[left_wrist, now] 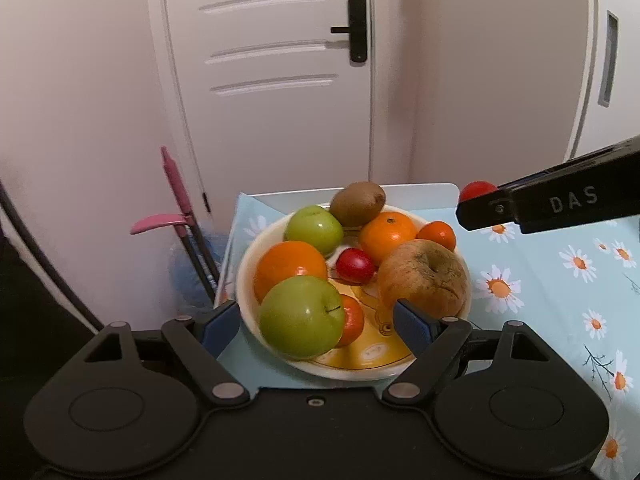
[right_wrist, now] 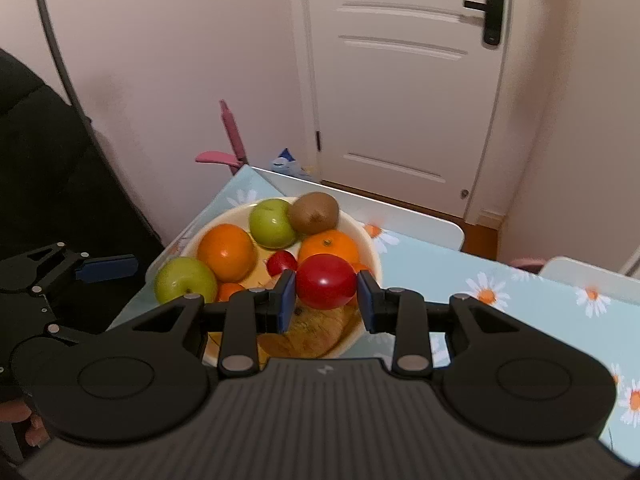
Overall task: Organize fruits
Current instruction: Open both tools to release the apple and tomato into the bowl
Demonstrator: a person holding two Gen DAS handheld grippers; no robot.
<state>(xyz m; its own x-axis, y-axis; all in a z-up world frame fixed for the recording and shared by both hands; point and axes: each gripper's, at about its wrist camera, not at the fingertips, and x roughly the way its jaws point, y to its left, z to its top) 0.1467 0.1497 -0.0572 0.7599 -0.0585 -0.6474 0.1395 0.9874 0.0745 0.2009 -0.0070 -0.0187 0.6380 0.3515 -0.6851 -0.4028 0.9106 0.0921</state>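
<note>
Right wrist: tool (right_wrist: 326, 294) gripping red fruit (right_wrist: 325, 286)

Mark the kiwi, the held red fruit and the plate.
kiwi (left_wrist: 357, 203), left wrist view, middle of its brown skin
red fruit (right_wrist: 326, 286), right wrist view, front face between the pads
plate (left_wrist: 240, 280), left wrist view, left rim

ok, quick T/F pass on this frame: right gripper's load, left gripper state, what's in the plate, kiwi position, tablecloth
1. The right gripper is shut on a red fruit. True.
2. The left gripper clamps a green apple. False: its jaws are open, and the near green apple sits in the plate between them, unpressed.
3. The plate holds two green apples. True: the second, the far green apple, lies further back.
4. The kiwi lies on the tablecloth outside the plate. False: it rests at the plate's far rim.
5. The tablecloth is plain white. False: light blue with daisies.
</note>
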